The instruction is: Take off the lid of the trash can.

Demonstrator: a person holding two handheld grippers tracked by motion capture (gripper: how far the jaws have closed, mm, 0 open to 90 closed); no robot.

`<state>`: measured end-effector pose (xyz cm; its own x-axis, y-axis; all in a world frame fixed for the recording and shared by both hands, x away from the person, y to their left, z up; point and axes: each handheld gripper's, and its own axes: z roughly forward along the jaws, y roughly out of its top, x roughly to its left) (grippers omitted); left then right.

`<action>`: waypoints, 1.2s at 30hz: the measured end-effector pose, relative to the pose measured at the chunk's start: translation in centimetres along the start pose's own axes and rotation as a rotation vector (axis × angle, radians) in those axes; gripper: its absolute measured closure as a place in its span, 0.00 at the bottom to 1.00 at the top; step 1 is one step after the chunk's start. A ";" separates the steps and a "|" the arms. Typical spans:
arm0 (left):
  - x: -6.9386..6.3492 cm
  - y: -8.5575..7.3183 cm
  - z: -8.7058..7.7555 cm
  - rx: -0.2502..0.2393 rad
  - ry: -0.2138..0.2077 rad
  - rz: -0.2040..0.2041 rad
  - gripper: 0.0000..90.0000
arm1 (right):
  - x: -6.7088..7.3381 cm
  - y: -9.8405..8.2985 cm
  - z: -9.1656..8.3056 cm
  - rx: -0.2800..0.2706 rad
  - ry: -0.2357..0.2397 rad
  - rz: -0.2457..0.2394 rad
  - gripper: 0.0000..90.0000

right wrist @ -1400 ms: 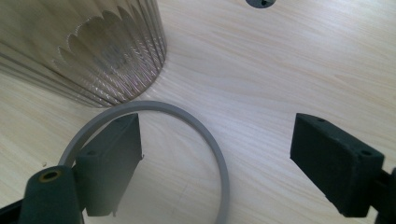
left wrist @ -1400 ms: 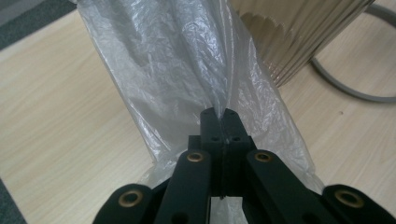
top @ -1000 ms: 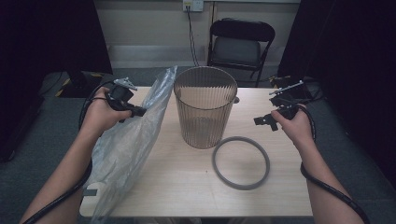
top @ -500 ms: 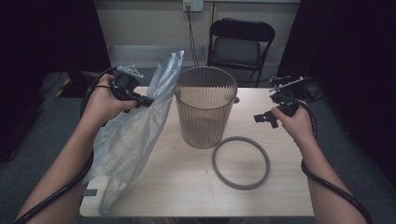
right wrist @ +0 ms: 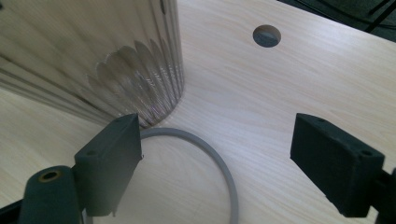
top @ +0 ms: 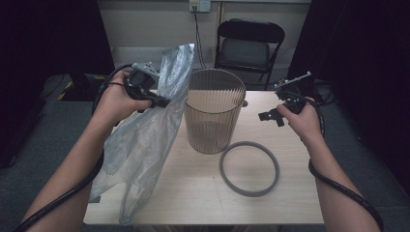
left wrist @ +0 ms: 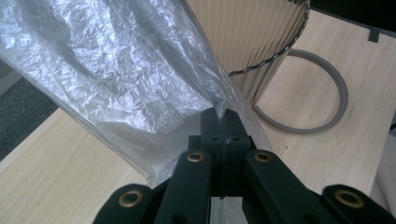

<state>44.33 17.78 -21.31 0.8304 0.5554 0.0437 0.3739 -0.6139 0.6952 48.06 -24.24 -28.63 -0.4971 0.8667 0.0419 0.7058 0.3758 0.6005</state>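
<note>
**Clear bag lifted beside the ribbed bin**

While the left gripper (top: 162, 102) pinches the edge of a clear plastic bag (top: 145, 140) between its fully closed jaws, the bag hangs from that grip at the left of a ribbed translucent wastebasket (top: 212, 116), its lower part draped over the left edge of the wooden table (top: 193, 193). In the left gripper view, the film (left wrist: 116, 84) is clamped where the two jaw tips meet, and it lies against the basket's wall (left wrist: 247, 42). The basket stands upright near the table's middle. A grey ring (top: 249, 168) lies flat just in front of the basket, toward the right. The right gripper (top: 269, 116) hovers right of the basket with jaws spread wide and nothing between them; past them its own view shows the ring (right wrist: 205, 149) and the basket's base (right wrist: 135, 88).
</note>
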 end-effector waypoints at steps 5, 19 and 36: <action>-0.4 1.0 -0.7 -0.002 -0.006 0.021 1.00 | 0.7 0.5 -0.5 -0.006 0.001 -0.012 0.17; -1.5 3.8 1.5 0.036 -0.069 0.077 1.00 | 1.3 2.1 -2.6 -0.041 -0.013 -0.027 0.17; -0.9 5.4 4.8 0.027 -0.120 0.076 1.00 | 1.3 3.5 -3.0 -0.064 -0.003 -0.025 0.17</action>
<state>47.58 11.24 -21.06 0.8995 0.4368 0.0087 0.3178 -0.6677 0.6732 48.40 -22.81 -24.02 -0.5126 0.8583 0.0239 0.6596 0.3758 0.6510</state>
